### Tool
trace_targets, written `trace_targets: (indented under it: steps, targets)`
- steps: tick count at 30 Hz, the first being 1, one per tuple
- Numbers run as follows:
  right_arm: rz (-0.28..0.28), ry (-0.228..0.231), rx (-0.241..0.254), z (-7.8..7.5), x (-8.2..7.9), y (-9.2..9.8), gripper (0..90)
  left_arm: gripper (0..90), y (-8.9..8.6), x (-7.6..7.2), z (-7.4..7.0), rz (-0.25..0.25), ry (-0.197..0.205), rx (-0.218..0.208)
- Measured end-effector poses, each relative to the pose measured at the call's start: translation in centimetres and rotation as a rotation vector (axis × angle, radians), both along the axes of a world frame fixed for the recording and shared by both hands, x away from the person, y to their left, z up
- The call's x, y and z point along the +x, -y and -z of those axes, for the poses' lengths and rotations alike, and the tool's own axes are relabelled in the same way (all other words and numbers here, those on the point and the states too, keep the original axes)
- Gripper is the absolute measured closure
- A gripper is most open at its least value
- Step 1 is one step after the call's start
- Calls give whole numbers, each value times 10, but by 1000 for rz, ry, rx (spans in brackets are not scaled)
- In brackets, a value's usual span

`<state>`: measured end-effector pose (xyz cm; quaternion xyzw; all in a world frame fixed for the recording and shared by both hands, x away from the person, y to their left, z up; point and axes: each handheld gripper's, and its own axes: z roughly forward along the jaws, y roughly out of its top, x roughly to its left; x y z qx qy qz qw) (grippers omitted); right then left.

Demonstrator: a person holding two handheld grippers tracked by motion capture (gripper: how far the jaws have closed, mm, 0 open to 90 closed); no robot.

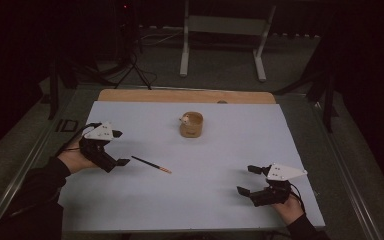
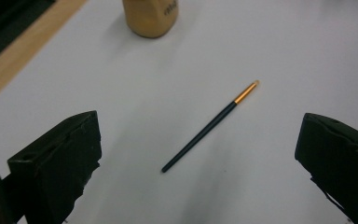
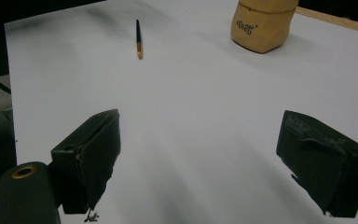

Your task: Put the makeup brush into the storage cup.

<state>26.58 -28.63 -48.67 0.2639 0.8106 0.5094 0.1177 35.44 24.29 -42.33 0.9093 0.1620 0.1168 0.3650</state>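
A thin dark stick with an orange tip (image 1: 151,164) (image 2: 209,126) (image 3: 139,38), like a small brush or pencil, lies flat on the white sheet. A tan wooden cup (image 1: 191,124) (image 2: 150,17) (image 3: 263,24) stands upright farther back near the middle. My left gripper (image 1: 120,148) (image 2: 198,158) is open at the left, its jaws wide apart just short of the stick's dark end. My right gripper (image 1: 247,179) (image 3: 200,163) is open at the front right, with bare sheet between its jaws.
The white sheet (image 1: 220,150) covers a wooden table whose bare strip (image 1: 185,96) shows at the back. Beyond the table stand a white frame (image 1: 225,30) and dark stands with cables on the floor.
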Motion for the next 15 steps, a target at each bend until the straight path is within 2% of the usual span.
trace_targets:
  steps: [1,2,5,7,9,11,13,15]
  targets:
    - [0,0,0,0,0,0,136,15,0,0,0,0,0,0]
    - [-1,1,0,0,0,0,136,35,3,2,1,26,-5,42]
    - [-2,0,-2,0,0,0,136,47,9,6,4,57,-35,101]
    - [-3,0,-3,0,0,-1,136,51,10,7,5,62,-36,115]
    - [-3,0,-3,0,0,-1,136,52,16,12,7,72,-52,162]
    - [-5,1,-3,0,0,-1,136,53,17,13,8,75,-58,169]
    - [-4,1,-3,0,0,-1,136,54,23,18,13,88,-67,234]
    - [-4,0,-3,0,0,-1,137,63,27,21,17,90,-69,263]
